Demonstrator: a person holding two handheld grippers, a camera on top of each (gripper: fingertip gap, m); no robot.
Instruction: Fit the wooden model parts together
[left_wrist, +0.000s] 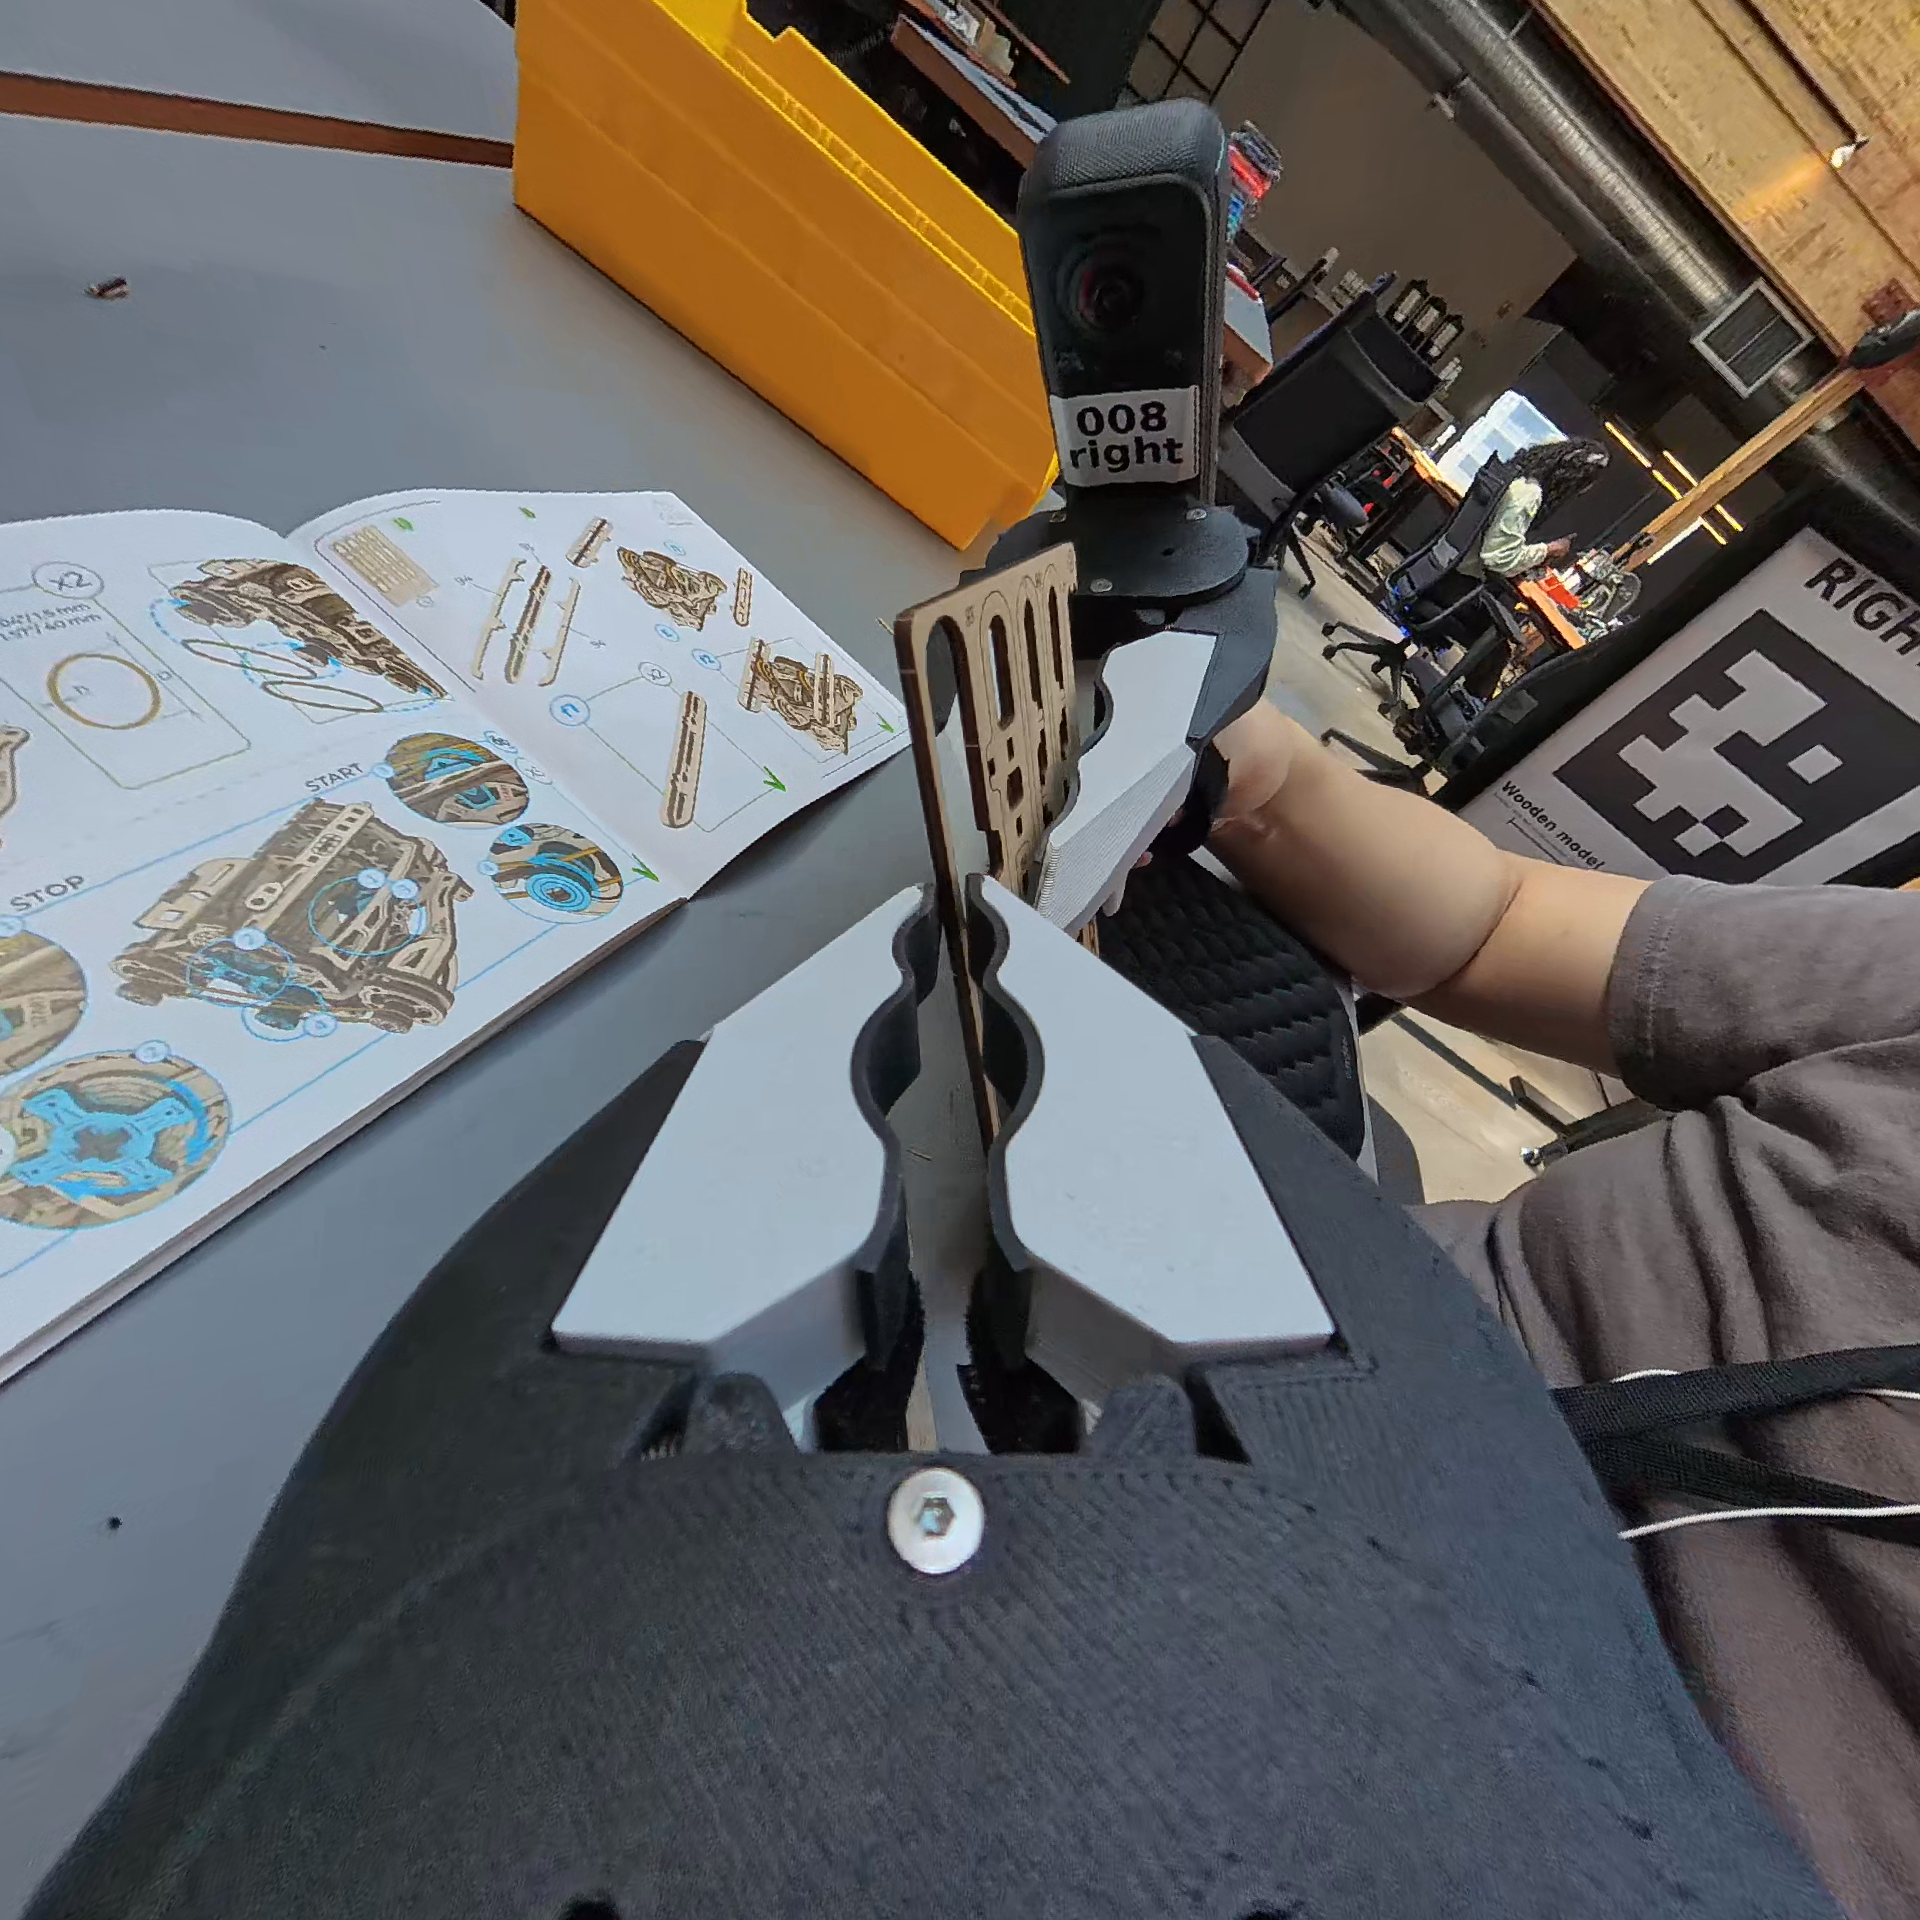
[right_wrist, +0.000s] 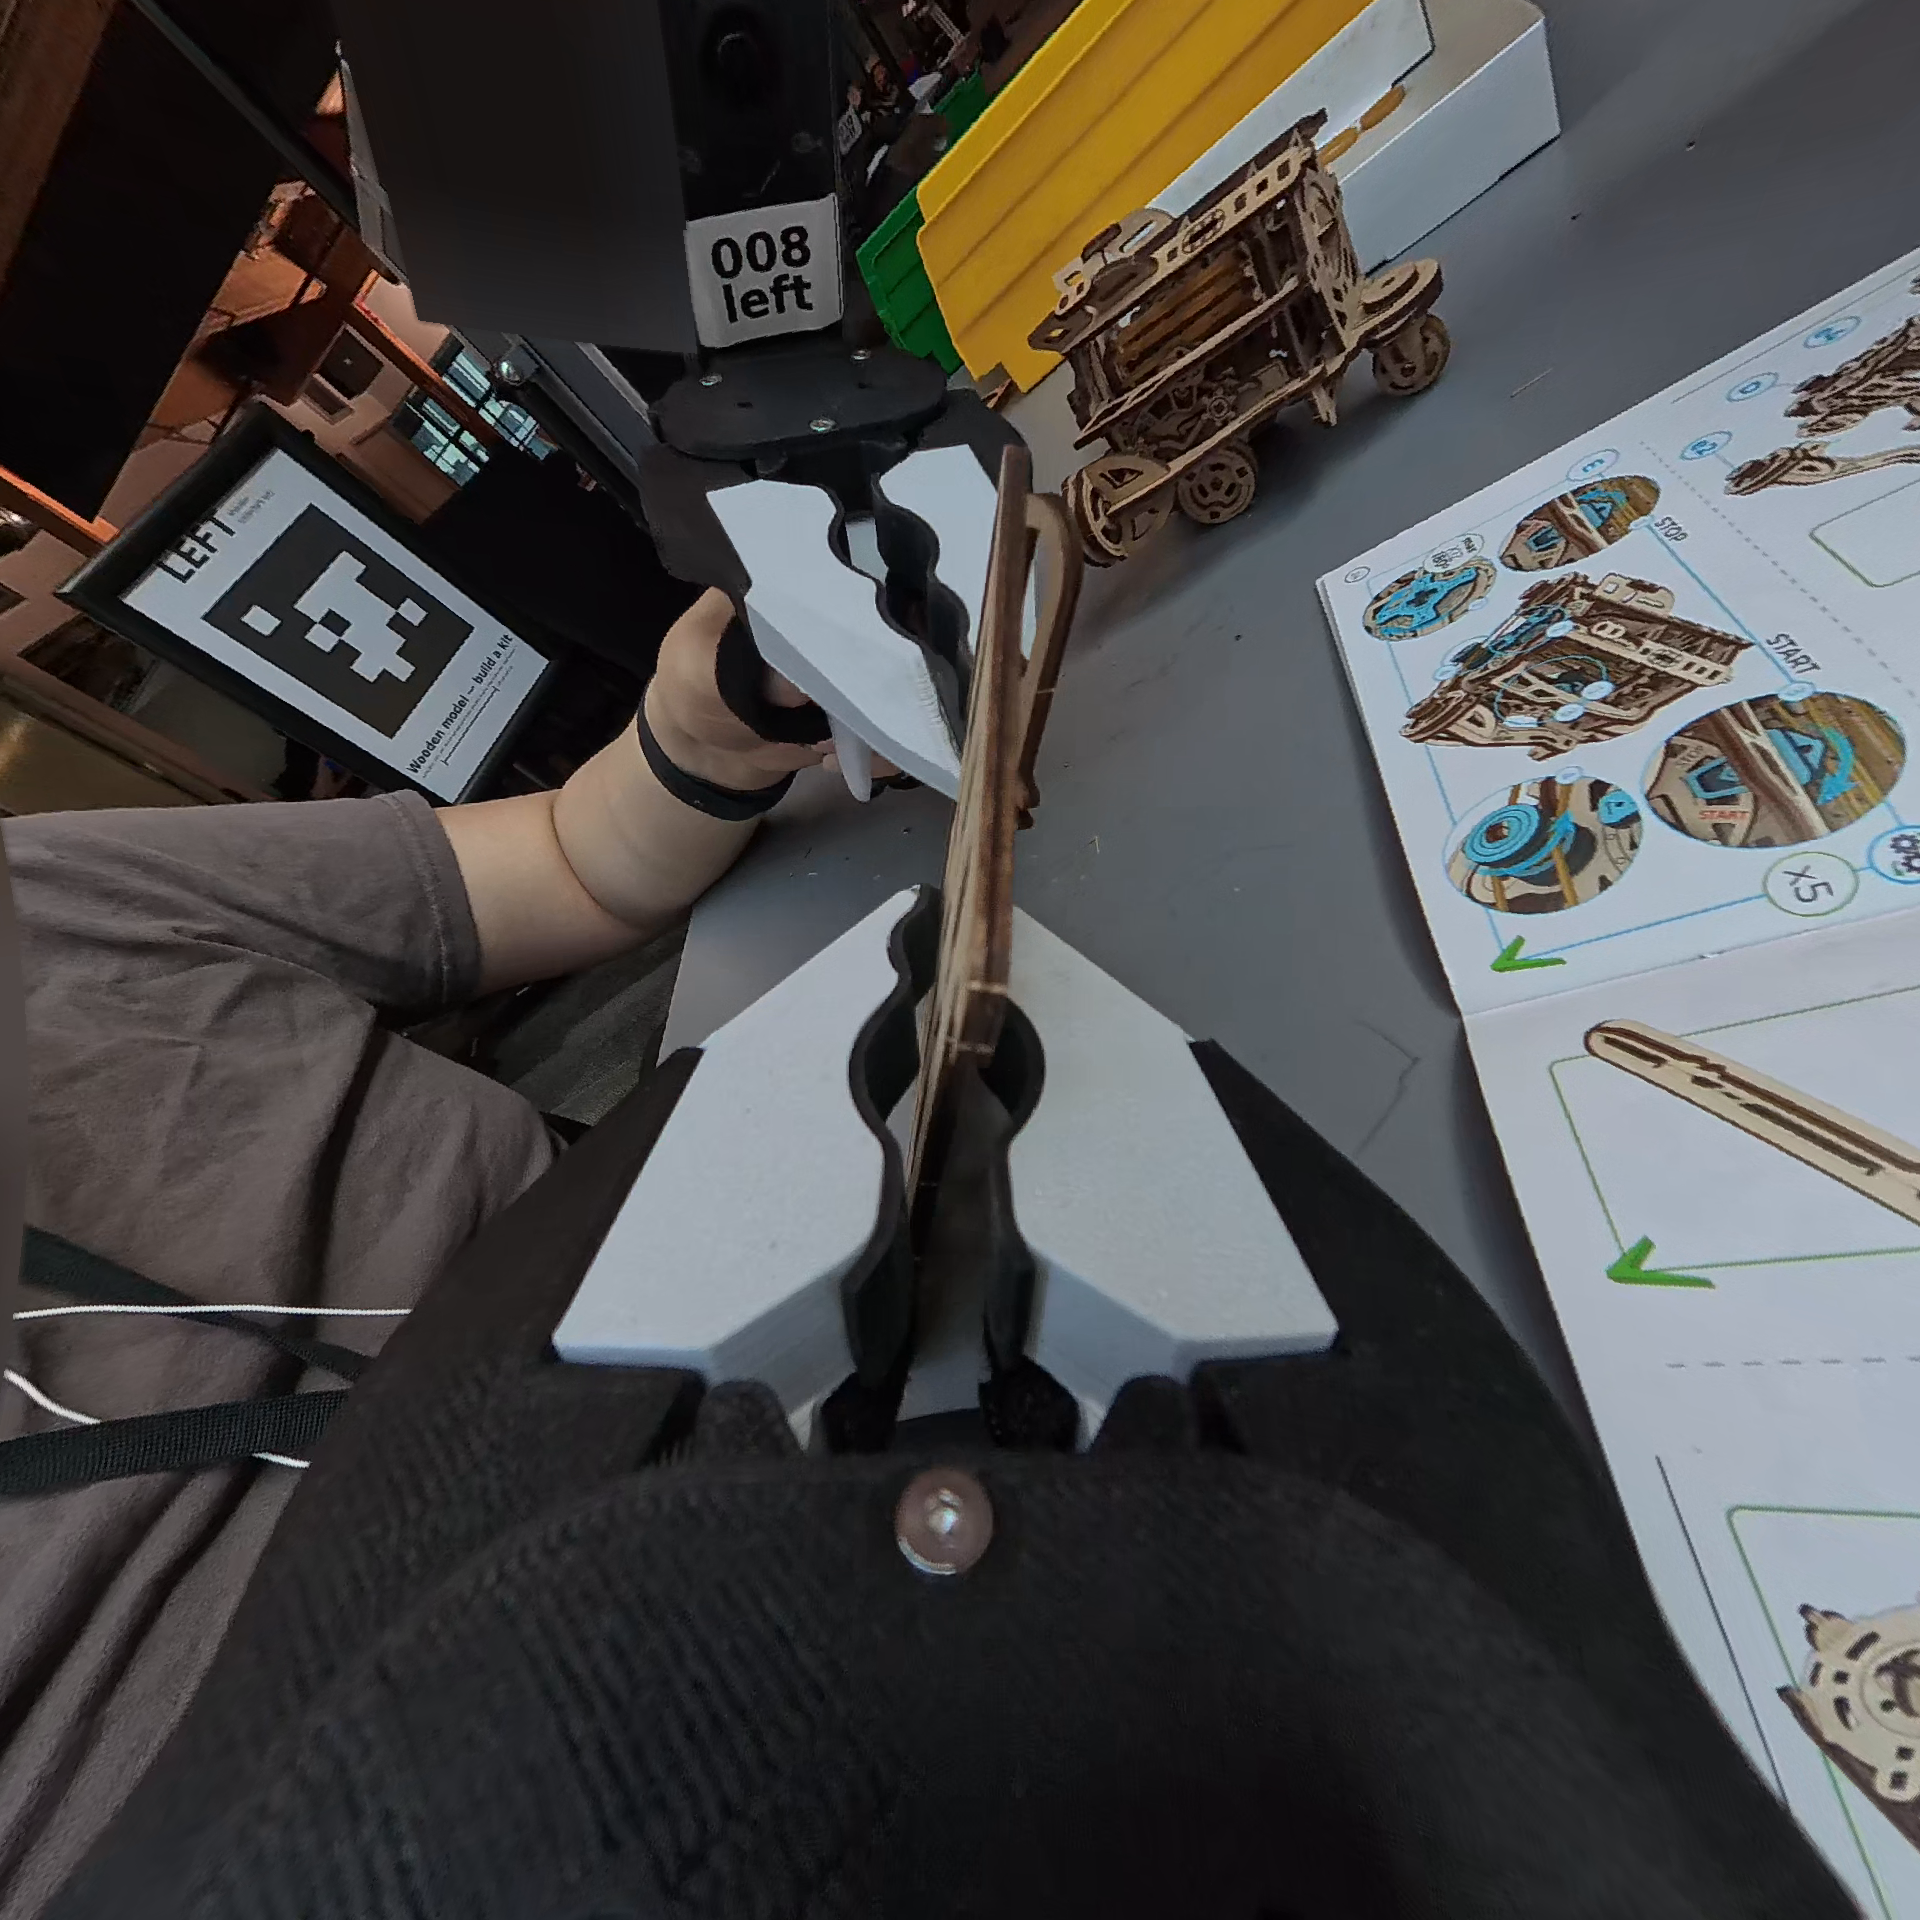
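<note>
A thin laser-cut wooden sheet (left_wrist: 992, 727) with long cut-outs is held edge-on in the air between both grippers. My left gripper (left_wrist: 951, 909) is shut on its near end. My right gripper (left_wrist: 1049, 883) faces it and clamps the same sheet from the opposite side. In the right wrist view the right gripper (right_wrist: 961, 920) is shut on the sheet (right_wrist: 992, 748), and the left gripper (right_wrist: 961, 764) grips it farther along. A curved strip (right_wrist: 1055, 582) bows out of the sheet's right face. A part-built wooden cart model (right_wrist: 1236, 343) stands on the grey table (right_wrist: 1195, 779).
An open instruction booklet (left_wrist: 312, 831) lies on the table and also shows in the right wrist view (right_wrist: 1662, 1039). A yellow bin (left_wrist: 769, 239) stands behind it, with a green bin (right_wrist: 904, 270) and a white box (right_wrist: 1455, 114) nearby. The person's arm (left_wrist: 1455, 935) and lap are close by. The grippers are tip to tip, or close to it. From either gripper's tips it is about 20 cm to the part-built wooden cart model (right_wrist: 1236, 343).
</note>
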